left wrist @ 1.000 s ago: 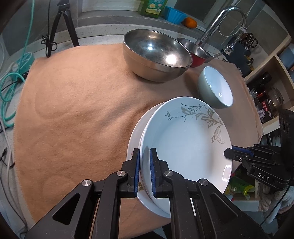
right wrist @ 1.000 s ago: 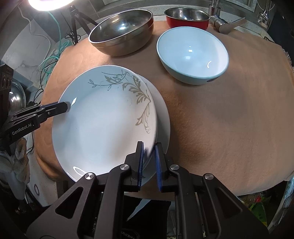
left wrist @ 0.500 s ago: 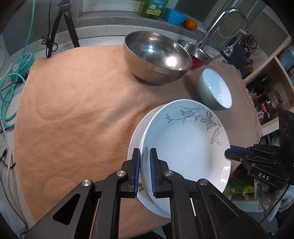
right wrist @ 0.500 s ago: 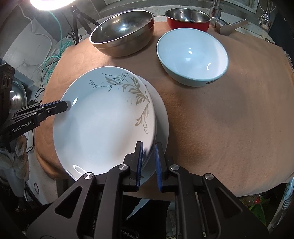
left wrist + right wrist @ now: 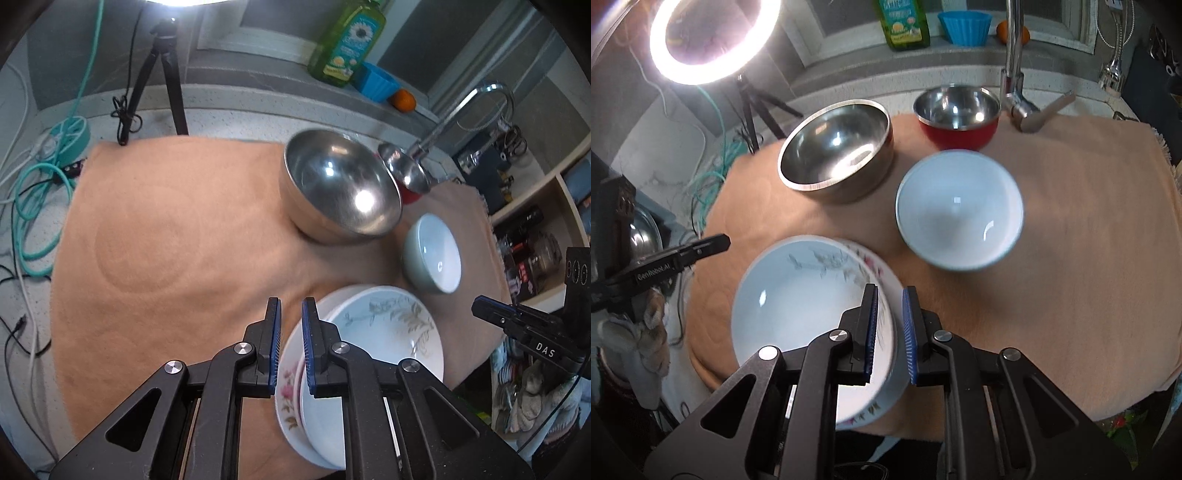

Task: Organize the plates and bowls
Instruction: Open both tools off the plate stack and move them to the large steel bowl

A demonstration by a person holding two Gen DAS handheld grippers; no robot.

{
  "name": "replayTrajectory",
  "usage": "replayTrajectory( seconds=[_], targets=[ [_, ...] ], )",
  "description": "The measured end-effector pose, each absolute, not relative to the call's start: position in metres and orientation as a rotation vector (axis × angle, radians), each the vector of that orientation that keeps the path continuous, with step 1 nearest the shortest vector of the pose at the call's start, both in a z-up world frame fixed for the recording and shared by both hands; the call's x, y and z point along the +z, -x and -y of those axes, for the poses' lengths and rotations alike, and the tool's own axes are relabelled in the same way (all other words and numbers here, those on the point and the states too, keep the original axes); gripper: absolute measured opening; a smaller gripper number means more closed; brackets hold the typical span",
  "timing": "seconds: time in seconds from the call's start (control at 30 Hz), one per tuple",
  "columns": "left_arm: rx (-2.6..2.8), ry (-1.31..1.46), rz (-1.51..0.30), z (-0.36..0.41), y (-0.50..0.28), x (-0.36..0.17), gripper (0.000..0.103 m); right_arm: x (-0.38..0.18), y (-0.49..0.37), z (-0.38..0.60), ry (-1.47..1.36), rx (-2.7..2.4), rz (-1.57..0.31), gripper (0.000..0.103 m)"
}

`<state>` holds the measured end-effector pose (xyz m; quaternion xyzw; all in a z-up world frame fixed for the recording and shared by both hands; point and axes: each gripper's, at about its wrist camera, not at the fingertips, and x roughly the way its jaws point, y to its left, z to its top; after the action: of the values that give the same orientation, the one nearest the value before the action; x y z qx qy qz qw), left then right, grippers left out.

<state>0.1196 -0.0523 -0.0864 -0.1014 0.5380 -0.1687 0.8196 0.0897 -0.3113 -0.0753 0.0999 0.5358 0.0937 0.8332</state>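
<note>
A white plate with a grey leaf pattern (image 5: 384, 332) (image 5: 798, 295) lies on a pink-flowered plate (image 5: 290, 391) (image 5: 875, 402) at the front edge of the tan cloth. My left gripper (image 5: 291, 343) is open and raised above the stack's left rim, holding nothing. My right gripper (image 5: 889, 332) is open above the stack's right rim, holding nothing. Behind stand a large steel bowl (image 5: 340, 188) (image 5: 834, 147), a pale blue bowl (image 5: 432, 254) (image 5: 960, 214) and a red bowl with steel inside (image 5: 956, 110) (image 5: 406, 173).
The tan cloth (image 5: 166, 240) covers the counter. A faucet (image 5: 1015, 74) rises behind the red bowl. A ring light (image 5: 713, 37) on a tripod (image 5: 162, 81), cables (image 5: 40, 206), a green soap bottle (image 5: 347, 40), a blue cup (image 5: 964, 22) and shelves (image 5: 535, 221) surround it.
Both grippers let go of the leaf-pattern plate, opened and pulled up and back. The plate now rests on the flowered plate.
</note>
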Motion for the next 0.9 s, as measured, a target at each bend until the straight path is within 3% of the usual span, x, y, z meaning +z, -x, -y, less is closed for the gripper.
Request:
replayTrajectory(
  seconds=[0.03, 0.1, 0.13, 0.27, 0.37, 0.9],
  targets=[
    [-0.354, 0.219, -1.135, 0.052, -0.124, -0.083, 0.01, -0.072, -0.093, 0.311, -0.21, 0.198, -1.122, 0.018],
    [-0.349, 0.238, -1.127, 0.05, -0.134, -0.081, 0.01, -0.063, -0.107, 0.314, -0.209, 0.197, -1.093, 0.033],
    [-0.349, 0.256, -1.124, 0.05, -0.14, -0.08, 0.01, -0.061, -0.112, 0.315, -0.217, 0.203, -1.088, 0.034],
    [-0.33, 0.284, -1.125, 0.051, -0.162, -0.08, 0.01, -0.057, -0.14, 0.313, -0.23, 0.227, -1.082, 0.034],
    [-0.321, 0.298, -1.137, 0.053, -0.177, -0.083, 0.023, -0.061, -0.157, 0.31, -0.228, 0.234, -1.088, 0.034],
    [-0.281, 0.342, -1.181, 0.058, -0.227, -0.103, 0.023, -0.105, -0.228, 0.306, -0.288, 0.241, -1.179, 0.034]
  ],
)
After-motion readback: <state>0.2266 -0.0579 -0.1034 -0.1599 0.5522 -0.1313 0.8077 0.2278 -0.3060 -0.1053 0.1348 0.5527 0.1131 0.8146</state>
